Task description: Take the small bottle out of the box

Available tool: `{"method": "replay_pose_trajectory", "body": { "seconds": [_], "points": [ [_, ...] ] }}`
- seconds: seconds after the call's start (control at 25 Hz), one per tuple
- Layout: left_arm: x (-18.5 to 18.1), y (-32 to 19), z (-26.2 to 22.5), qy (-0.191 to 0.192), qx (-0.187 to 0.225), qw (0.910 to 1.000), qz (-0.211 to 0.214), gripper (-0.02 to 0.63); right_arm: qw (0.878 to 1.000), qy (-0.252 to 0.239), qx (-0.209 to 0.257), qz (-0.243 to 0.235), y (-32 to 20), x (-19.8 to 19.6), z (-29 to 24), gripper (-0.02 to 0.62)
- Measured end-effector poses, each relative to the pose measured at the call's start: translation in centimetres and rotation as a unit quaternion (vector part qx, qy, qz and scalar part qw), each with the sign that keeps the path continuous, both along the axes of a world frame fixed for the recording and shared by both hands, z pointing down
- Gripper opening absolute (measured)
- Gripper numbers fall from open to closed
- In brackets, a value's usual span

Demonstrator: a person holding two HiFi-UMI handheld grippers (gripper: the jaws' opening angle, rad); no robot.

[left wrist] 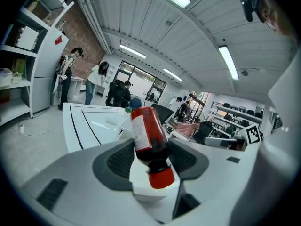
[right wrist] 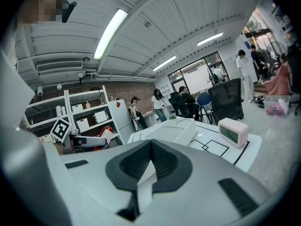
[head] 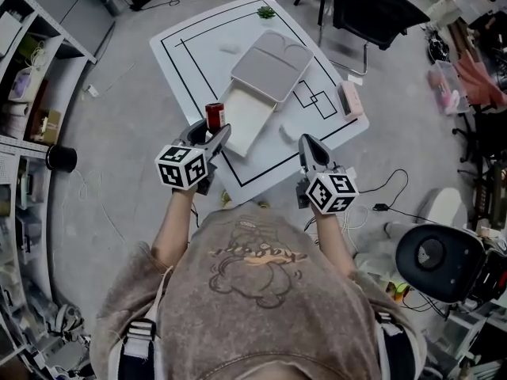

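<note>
The small bottle (head: 215,115) has dark red contents, a white label and a red cap. My left gripper (head: 212,134) is shut on it, just left of the open white box (head: 247,119) and above the table's near edge. In the left gripper view the bottle (left wrist: 146,133) sits tilted between the dark pads (left wrist: 120,160), cap toward the camera. My right gripper (head: 312,146) hovers near the table's front edge, right of the box, its jaws together with nothing in them (right wrist: 150,147).
The box's grey lid (head: 273,63) lies open toward the back of the white table (head: 198,54), which is marked with black lines. A pink clock (head: 351,99) stands at the right edge, a small green plant (head: 265,12) at the far edge. Office chairs and shelves surround the table.
</note>
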State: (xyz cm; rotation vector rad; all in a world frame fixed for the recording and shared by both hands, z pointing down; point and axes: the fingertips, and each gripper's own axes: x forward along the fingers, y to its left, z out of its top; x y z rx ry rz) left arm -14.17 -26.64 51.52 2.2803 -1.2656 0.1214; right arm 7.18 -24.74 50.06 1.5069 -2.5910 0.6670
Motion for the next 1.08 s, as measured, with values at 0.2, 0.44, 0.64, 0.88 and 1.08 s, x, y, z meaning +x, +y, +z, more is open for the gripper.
{"method": "replay_pose_trajectory", "body": {
  "seconds": [0.2,0.44,0.64,0.88,1.08],
  "points": [
    [0.28,-0.02,-0.03,0.005,-0.001,1.0,0.001,0.233,1.0,0.009,-0.001,-0.002,-0.01,0.17,0.23,-0.006],
    [0.25,0.04,-0.19,0.008,-0.002,1.0,0.0,0.232,1.0,0.004,0.001,-0.003,0.12,0.1,0.0,-0.006],
    [0.37,0.14,0.05,0.012,-0.008,0.9999,0.0,0.233,1.0,0.003,0.002,-0.005,0.24,0.07,-0.01,-0.006],
    [0.63,0.17,0.23,0.015,-0.012,0.9998,0.001,0.233,1.0,0.004,-0.001,-0.009,0.29,-0.04,0.13,-0.006],
    [0.58,0.44,0.3,0.013,-0.015,0.9998,-0.002,0.233,1.0,0.004,0.0,-0.011,0.53,-0.02,0.07,-0.006]
  ]
}}
